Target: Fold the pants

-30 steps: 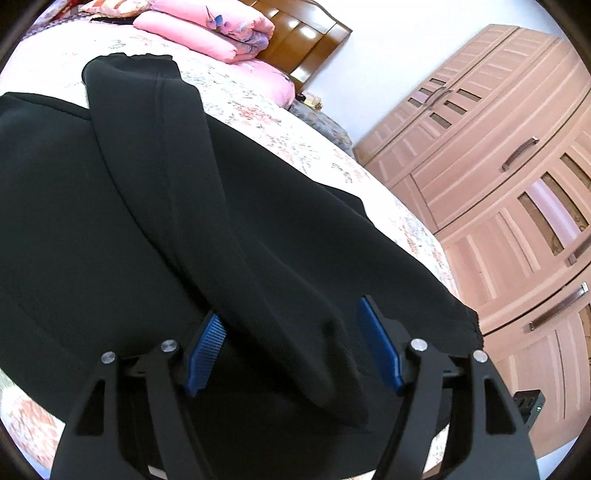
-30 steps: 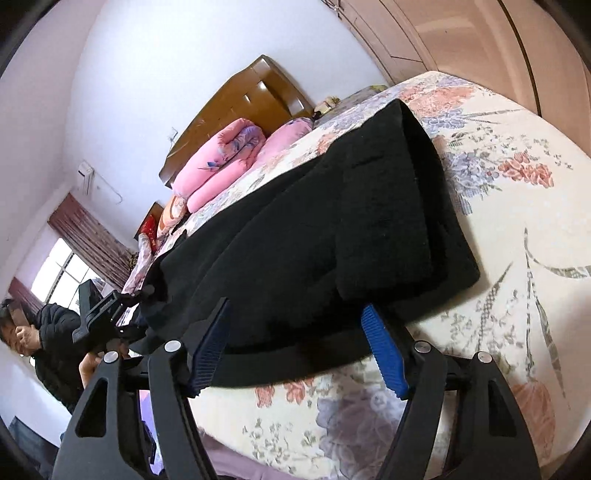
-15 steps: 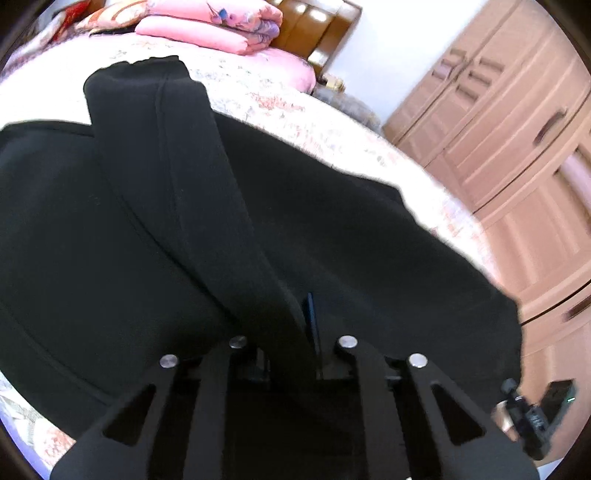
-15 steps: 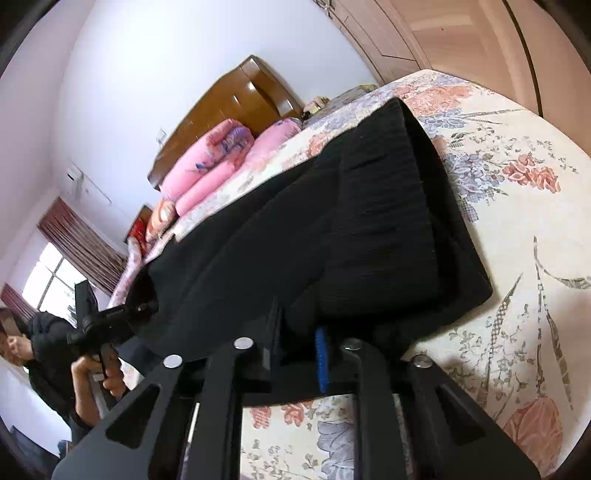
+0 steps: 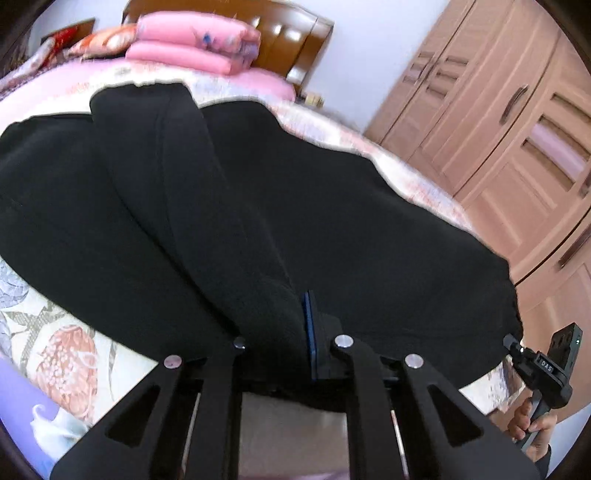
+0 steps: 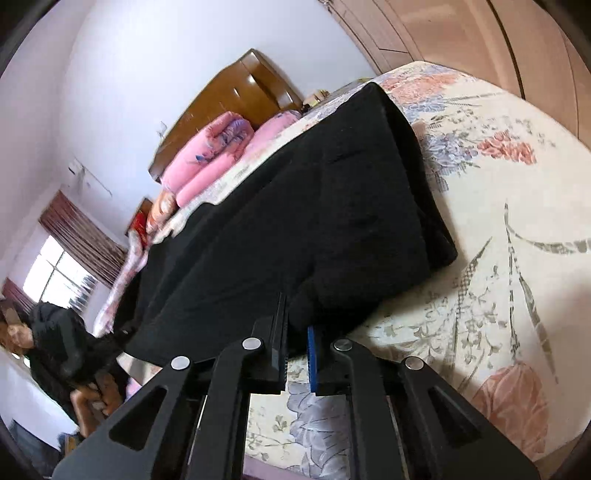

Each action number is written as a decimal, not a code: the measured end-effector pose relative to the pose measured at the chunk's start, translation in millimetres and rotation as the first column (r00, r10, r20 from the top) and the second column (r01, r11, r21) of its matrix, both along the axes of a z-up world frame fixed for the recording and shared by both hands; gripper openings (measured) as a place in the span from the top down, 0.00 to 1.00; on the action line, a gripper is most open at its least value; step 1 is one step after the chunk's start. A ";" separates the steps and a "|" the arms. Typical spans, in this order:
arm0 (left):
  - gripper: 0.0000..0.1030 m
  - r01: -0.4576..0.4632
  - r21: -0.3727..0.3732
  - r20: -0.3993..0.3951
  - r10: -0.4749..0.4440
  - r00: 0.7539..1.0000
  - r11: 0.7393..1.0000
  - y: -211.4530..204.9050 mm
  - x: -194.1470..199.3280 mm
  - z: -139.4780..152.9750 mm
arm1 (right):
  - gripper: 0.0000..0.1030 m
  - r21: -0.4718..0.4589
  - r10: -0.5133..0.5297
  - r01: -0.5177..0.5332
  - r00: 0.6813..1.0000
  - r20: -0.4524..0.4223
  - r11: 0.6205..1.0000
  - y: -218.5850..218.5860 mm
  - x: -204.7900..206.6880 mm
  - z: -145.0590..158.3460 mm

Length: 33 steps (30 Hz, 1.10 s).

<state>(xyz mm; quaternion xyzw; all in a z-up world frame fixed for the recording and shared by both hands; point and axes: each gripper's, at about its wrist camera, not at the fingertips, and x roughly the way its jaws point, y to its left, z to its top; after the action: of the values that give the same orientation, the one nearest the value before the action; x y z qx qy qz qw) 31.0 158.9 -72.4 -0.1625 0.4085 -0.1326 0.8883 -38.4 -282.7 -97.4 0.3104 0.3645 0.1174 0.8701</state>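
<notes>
The big flowery bed (image 6: pixel 517 221) holds my black pants (image 5: pixel 332 229), soft, floppy and thick, so my left tool (image 5: pixel 295 341) and right tool (image 6: pixel 295 341) each pinch tight on the near edge.

place: somebody's bedroom at home, pretty clearly
bed (image 6: pixel 517 229): big one, floral sheet in cream, pink and lavender
headboard (image 5: pixel 291 33): glossy dark wood, against a white wall
bedding: pink quilt (image 5: pixel 195 40) folded up and stacked by the headboard, pink pillow (image 6: pixel 273 129) next to it
storage: wardrobe (image 5: pixel 517 122) with light wood panel doors along one side
window (image 6: pixel 59 277): bright, brownish curtain (image 6: pixel 81 236) beside it
</notes>
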 end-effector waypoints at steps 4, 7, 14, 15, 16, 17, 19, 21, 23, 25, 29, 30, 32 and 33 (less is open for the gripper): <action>0.89 0.000 0.011 0.039 0.000 0.999 1.000 0.8 -5.2 17.8 | 0.92 -0.016 0.005 -0.004 0.999 0.040 1.000 1.5 -3.3 15.8; 0.88 0.014 0.027 0.048 -0.016 0.999 1.000 -3.4 -10.9 23.0 | 0.92 -0.013 -0.008 0.008 1.000 0.018 1.000 -4.2 -3.3 10.0; 0.87 0.016 0.042 0.012 -0.016 1.000 0.999 -6.6 -7.4 6.0 | 0.93 0.001 -0.022 0.022 1.000 -0.001 1.000 -7.7 -5.7 3.7; 0.87 0.017 0.044 0.010 -0.017 1.000 0.999 -6.5 -6.7 5.7 | 0.93 -0.008 -0.017 0.017 1.000 -0.005 1.000 -6.1 -5.4 4.1; 0.87 0.018 0.046 0.008 -0.018 1.000 0.999 -6.5 -6.3 4.5 | 0.93 -0.011 -0.013 0.013 1.000 -0.014 1.000 -6.6 -4.2 2.0; 0.86 0.018 0.048 0.010 -0.018 1.000 0.999 -6.6 -6.5 3.6 | 0.92 -0.013 -0.010 0.010 1.000 -0.024 1.000 -6.1 -3.9 -1.5; 0.85 0.017 0.051 0.014 -0.018 1.000 0.999 -7.1 -6.8 3.0 | 0.90 -0.035 -0.002 0.001 1.000 -0.015 0.999 -3.7 -6.4 -1.0; 0.83 0.025 0.054 0.011 -0.025 1.000 0.998 -8.3 -5.9 4.3 | 0.77 -0.094 0.015 -0.017 1.000 -0.016 0.995 2.5 -9.5 6.4; 0.73 0.029 0.062 0.011 -0.029 1.000 0.998 -8.6 -6.7 6.4 | 0.59 -0.166 0.023 -0.024 1.000 -0.009 0.986 8.8 -16.9 17.2; 0.47 0.007 0.082 0.029 -0.009 1.000 0.997 -6.5 -11.4 11.9 | 0.38 -0.237 0.005 -0.003 1.000 0.005 0.972 14.3 -25.8 28.1; 0.26 -0.072 0.161 0.078 0.060 0.995 0.984 -0.4 -25.1 22.8 | 0.38 -0.359 -0.004 0.035 0.996 0.087 0.933 28.4 -45.1 49.7; 0.26 -0.099 0.181 0.095 0.083 0.992 0.979 2.5 -28.4 27.1 | 0.38 -0.387 0.019 0.027 0.993 0.114 0.922 36.4 -46.8 56.1; 0.26 -0.155 0.216 0.152 0.124 0.981 0.964 4.6 -34.9 39.2 | 0.38 -0.425 0.072 -0.009 0.988 0.133 0.905 54.9 -39.6 63.4; 0.26 -0.156 0.221 0.171 0.119 0.978 0.963 2.8 -36.3 45.0 | 0.38 -0.442 0.099 -0.030 0.986 0.134 0.897 63.0 -34.3 64.8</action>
<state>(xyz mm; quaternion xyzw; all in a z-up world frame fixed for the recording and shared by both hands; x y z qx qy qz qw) -5.3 161.8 -27.3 -0.0741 0.3380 -0.0336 0.9376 -72.7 -219.7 -32.6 0.0845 0.3237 0.0845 0.9386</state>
